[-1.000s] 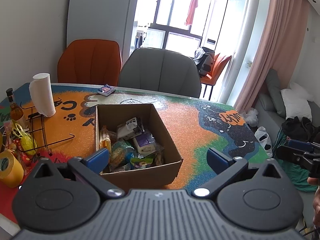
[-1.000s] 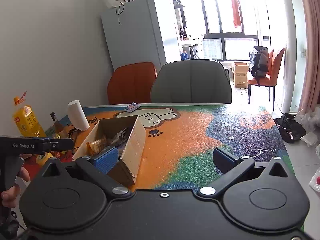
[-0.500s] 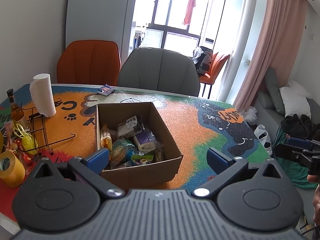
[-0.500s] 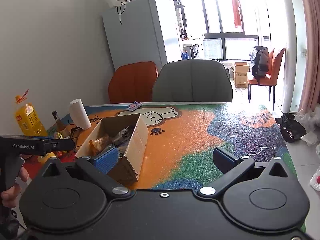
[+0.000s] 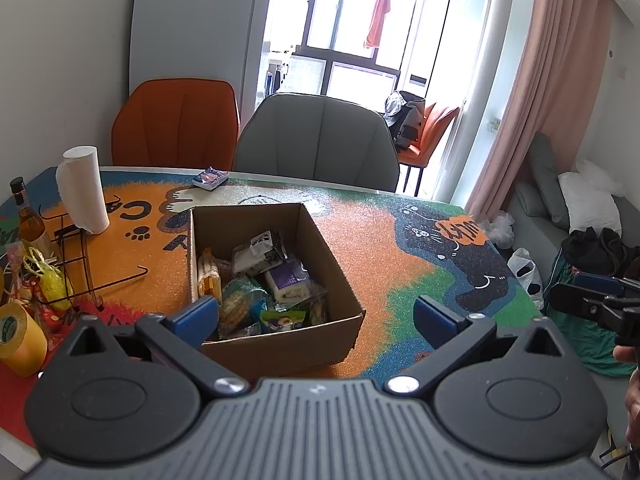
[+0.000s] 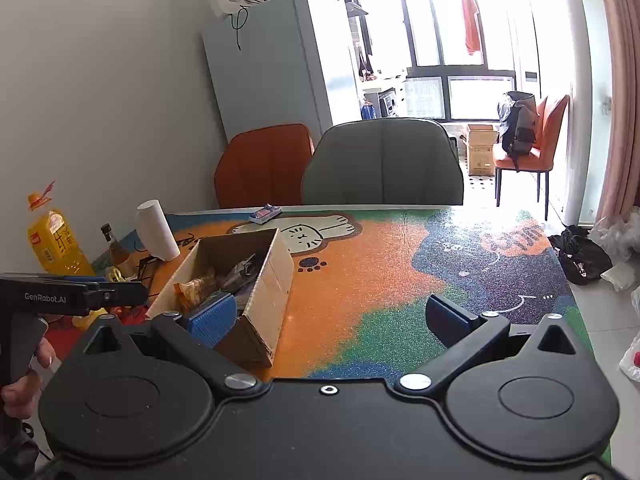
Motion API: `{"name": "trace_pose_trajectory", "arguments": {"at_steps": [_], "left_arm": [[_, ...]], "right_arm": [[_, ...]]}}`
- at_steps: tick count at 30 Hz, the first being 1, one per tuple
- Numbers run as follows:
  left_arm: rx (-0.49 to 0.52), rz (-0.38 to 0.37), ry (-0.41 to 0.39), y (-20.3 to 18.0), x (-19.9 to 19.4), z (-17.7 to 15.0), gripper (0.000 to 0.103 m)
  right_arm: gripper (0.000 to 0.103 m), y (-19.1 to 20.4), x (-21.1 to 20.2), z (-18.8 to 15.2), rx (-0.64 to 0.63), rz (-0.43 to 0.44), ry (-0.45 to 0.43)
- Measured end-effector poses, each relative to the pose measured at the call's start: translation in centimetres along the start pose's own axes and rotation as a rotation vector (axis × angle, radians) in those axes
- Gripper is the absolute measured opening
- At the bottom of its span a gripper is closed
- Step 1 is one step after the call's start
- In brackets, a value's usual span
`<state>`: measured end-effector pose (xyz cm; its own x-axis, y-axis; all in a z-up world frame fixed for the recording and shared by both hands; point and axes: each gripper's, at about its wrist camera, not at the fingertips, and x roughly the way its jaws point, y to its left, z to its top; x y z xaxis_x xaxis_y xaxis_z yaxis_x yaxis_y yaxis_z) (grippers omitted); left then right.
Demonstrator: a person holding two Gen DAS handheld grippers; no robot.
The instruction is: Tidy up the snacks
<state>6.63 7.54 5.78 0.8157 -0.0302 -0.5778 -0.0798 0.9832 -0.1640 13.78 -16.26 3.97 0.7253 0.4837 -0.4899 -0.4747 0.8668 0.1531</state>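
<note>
An open cardboard box (image 5: 280, 344) (image 6: 272, 280) stands on the colourful cartoon-print table (image 5: 376, 252) (image 6: 360, 280). Several wrapped snacks (image 5: 264, 280) (image 6: 224, 280) lie piled inside it. My left gripper (image 5: 316, 316) hovers open just in front of the box's near wall, nothing between its blue pads. My right gripper (image 6: 332, 316) is open too and empty, to the right of the box above the near table edge. In the left wrist view the right gripper's body shows at the far right edge; the right wrist view catches the left one at its left edge, held by a hand (image 6: 20, 380).
A paper towel roll (image 5: 82, 192), a brown bottle (image 5: 26, 216), a black wire rack (image 5: 80, 264), a yellow tape roll (image 5: 18, 340) and a bag of sweets crowd the table's left side. A small blue packet (image 5: 210, 178) lies near the far edge. Orange and grey chairs stand behind.
Both grippers drew back slightly and rose a little, so the box sits a bit further off in both views. Both stayed open and empty.
</note>
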Motion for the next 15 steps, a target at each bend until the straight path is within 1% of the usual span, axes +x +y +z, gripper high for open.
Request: {"name": "trace_pose_trajectory", "arguments": {"at_steps": [15], "left_arm": [[0.003, -0.003, 0.003, -0.11, 0.29, -0.04, 0.103]], "right_arm": [[0.103, -0.02, 0.13, -0.02, 0.002, 0.0, 0.002]]}}
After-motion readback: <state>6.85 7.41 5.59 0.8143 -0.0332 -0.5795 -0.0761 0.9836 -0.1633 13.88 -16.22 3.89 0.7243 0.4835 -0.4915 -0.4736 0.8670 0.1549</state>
